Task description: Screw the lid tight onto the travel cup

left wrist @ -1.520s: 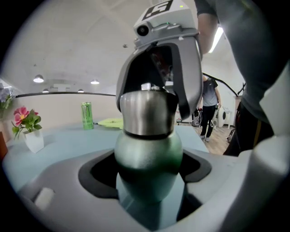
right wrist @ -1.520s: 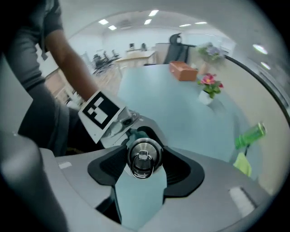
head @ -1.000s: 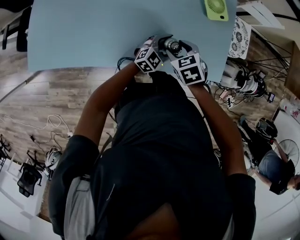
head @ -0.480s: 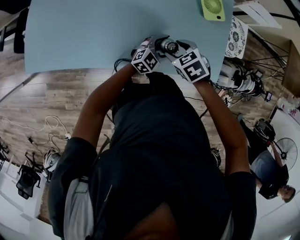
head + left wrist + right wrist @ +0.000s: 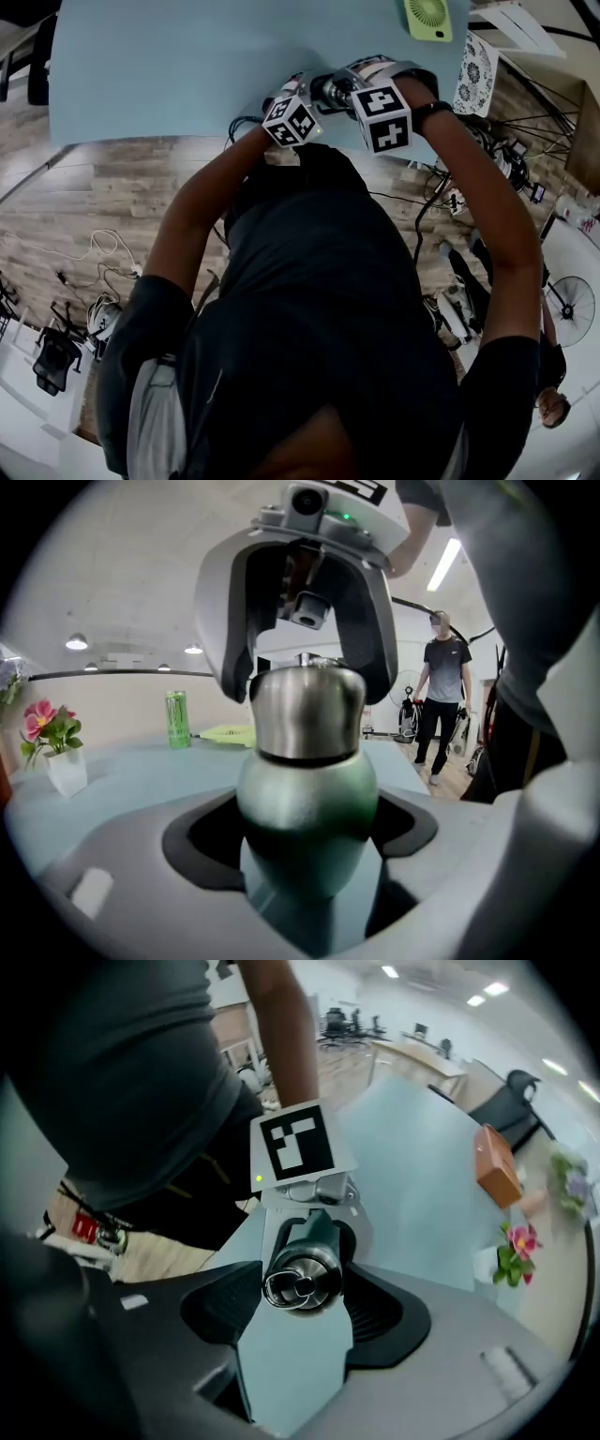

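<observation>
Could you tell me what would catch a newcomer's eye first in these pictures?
The green travel cup with its steel lid stands out, held above the near edge of the pale blue table: the left gripper clamps its body, the right gripper the lid. Beyond it on the table, pink flowers in a white vase and a green can draw the eye.

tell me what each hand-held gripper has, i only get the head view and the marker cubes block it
observer: In the left gripper view, the left hand-held gripper clamps the green body of the travel cup.
operator: and the right one
observer: The right hand-held gripper closes on the steel lid, seen end-on in the right gripper view.
operator: lid on the cup yet
observer: Yes, it sits on the cup's neck, with a thin dark seam under it.
</observation>
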Tool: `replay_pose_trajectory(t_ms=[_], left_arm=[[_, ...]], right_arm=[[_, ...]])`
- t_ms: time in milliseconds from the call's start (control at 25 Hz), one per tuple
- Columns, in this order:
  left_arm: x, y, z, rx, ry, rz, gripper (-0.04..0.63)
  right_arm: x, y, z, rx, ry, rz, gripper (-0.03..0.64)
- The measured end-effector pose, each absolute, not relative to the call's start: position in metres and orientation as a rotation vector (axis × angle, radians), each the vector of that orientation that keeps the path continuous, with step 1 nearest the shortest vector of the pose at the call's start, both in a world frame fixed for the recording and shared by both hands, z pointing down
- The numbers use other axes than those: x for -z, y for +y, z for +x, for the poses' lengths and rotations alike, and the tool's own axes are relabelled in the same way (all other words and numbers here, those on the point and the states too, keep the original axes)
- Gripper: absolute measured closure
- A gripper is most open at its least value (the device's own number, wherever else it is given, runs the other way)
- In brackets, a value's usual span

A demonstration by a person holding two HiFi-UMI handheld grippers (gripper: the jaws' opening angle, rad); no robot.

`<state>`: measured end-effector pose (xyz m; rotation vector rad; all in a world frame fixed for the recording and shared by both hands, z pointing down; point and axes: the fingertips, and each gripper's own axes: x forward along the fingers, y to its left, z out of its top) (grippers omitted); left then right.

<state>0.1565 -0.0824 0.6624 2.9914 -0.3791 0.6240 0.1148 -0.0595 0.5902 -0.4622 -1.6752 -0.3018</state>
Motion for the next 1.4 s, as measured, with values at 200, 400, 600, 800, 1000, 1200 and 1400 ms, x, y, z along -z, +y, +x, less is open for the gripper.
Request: replay_pose_trajectory(t_ms=[200, 400, 600, 800, 1000, 1200, 1400], left_arm=[[-0.663, -0.082, 0.160, -0.626, -0.386, 2.990, 0.167], [-0.664, -0.081, 0.161, -0.620, -0.374, 2.991, 0.167], [-0.663, -0.081, 0.159, -0.619, -0.368, 2.995, 0.167], [-0.662, -0.081, 0.156, -0.620, -0.343, 3.003, 0.167], [-0.663, -0.080, 0.155, -0.619, -0.367, 2.996, 0.167], [-0.662, -0.080, 0.155, -0.619, -0.367, 2.997, 0.167], [-0.663, -0.079, 0.156, -0.622, -0.365, 2.995, 0.167]], right_arm=[[-0.603, -0.057, 0.121, 0.433, -1.601, -0.595, 0.360], [-0.606, -0.062, 0.121, 0.142, -1.753, -0.373, 0.357], [-0.606, -0.071, 0.112, -0.203, -1.908, 0.025, 0.357], [-0.612, -0.077, 0.109, -0.373, -1.980, 0.389, 0.357], [-0.608, -0.084, 0.103, -0.394, -1.958, 0.602, 0.357], [-0.612, -0.085, 0.105, -0.447, -1.943, 0.688, 0.357], [-0.609, -0.085, 0.105, -0.433, -1.948, 0.655, 0.357]])
